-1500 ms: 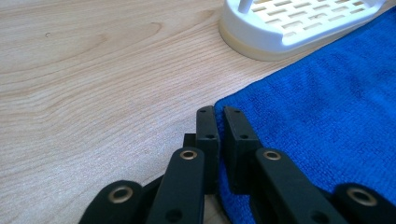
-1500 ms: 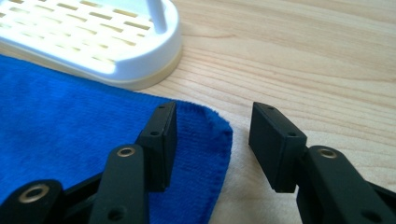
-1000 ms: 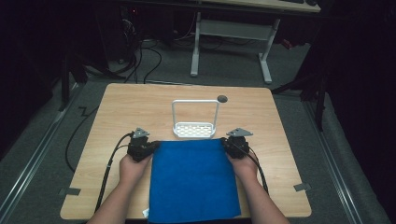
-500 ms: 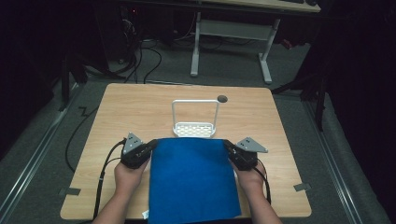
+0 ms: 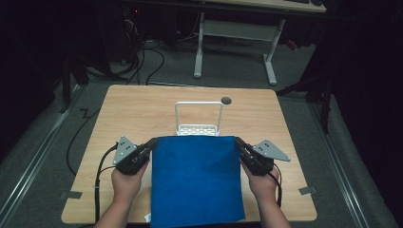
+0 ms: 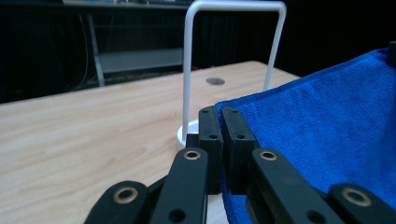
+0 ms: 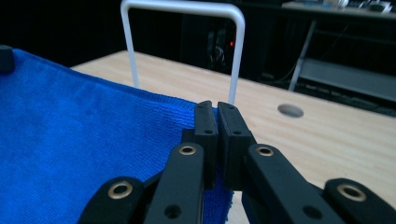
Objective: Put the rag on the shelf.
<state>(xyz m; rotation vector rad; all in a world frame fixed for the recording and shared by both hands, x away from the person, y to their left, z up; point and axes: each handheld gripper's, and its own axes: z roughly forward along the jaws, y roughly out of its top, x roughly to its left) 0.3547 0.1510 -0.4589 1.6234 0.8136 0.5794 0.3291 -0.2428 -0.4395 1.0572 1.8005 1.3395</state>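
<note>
A blue cloth hangs stretched between my two grippers, with its near part draping past the table's front edge. My left gripper is shut on the cloth's far left corner. In the left gripper view the black jaws pinch the cloth edge. My right gripper is shut on the far right corner, and its own view shows its tips closed on the cloth. A white wire rack stands upright just beyond the cloth's far edge.
The wooden table has a round grommet hole behind the rack. Cables trail from the left gripper over the table's left side. A white desk frame stands on the floor beyond.
Both grippers have risen and drawn slightly back toward the person and apart, lifting the cloth's far edge off the table. The rack has not moved.
</note>
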